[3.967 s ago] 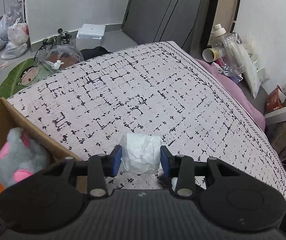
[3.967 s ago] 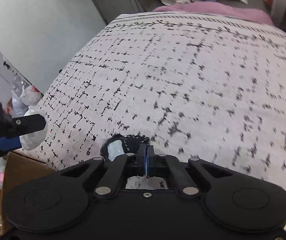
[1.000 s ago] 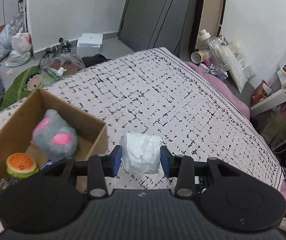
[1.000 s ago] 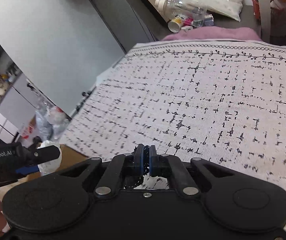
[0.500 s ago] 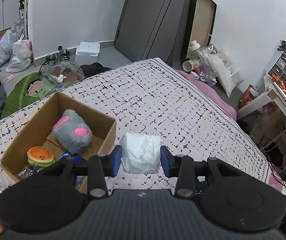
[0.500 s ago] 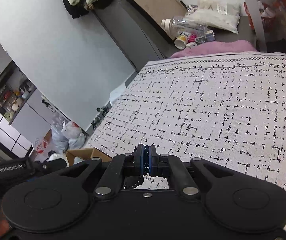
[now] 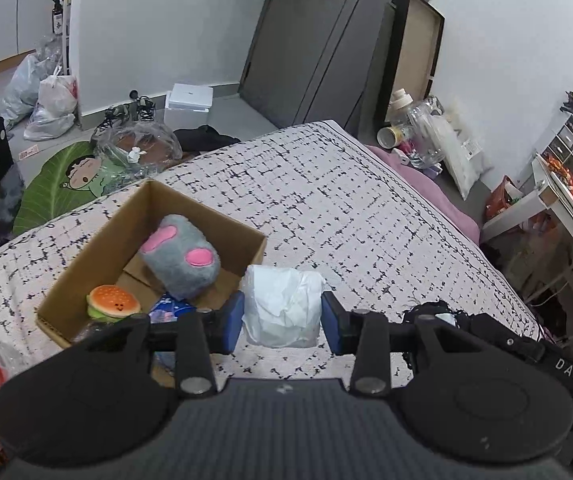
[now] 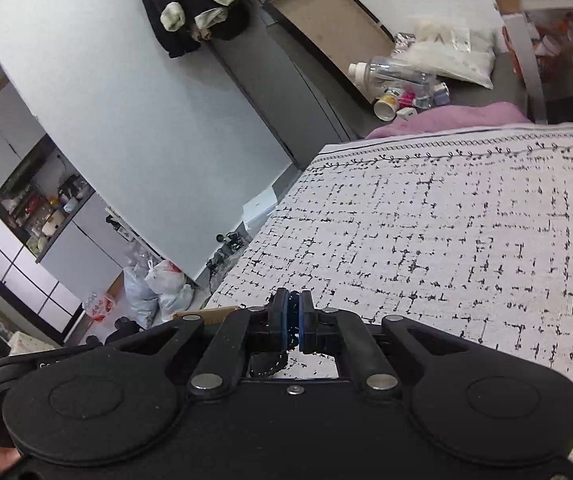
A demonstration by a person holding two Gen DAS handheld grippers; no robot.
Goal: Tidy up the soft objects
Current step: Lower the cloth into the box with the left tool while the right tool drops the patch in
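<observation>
Left gripper (image 7: 282, 322) jaws grasping upright white tissue bundle (image 7: 282, 306), cardboard box (image 7: 86, 264) left of jaws holding grey plush (image 7: 180, 260) and burger toy (image 7: 113, 301), right gripper (image 8: 293, 326) jaws clenched on black lace item (image 8: 268, 366).

Your left gripper (image 7: 282, 322) is angled down pretty steeply, blue pads (image 7: 232, 322) pressed into both sides of the white crumpled bundle (image 7: 282, 306), so the jaws sit partway apart with the thing squeezed between them. Your right gripper (image 8: 293, 326) is tilted down less and its jaws are pinched almost completely together on a thin bit of black lacy fabric (image 8: 268, 366), which hangs just below the pads. From the left wrist view you can see the right one off to the side with that fabric (image 7: 432, 312) dangling at its tip.
</observation>
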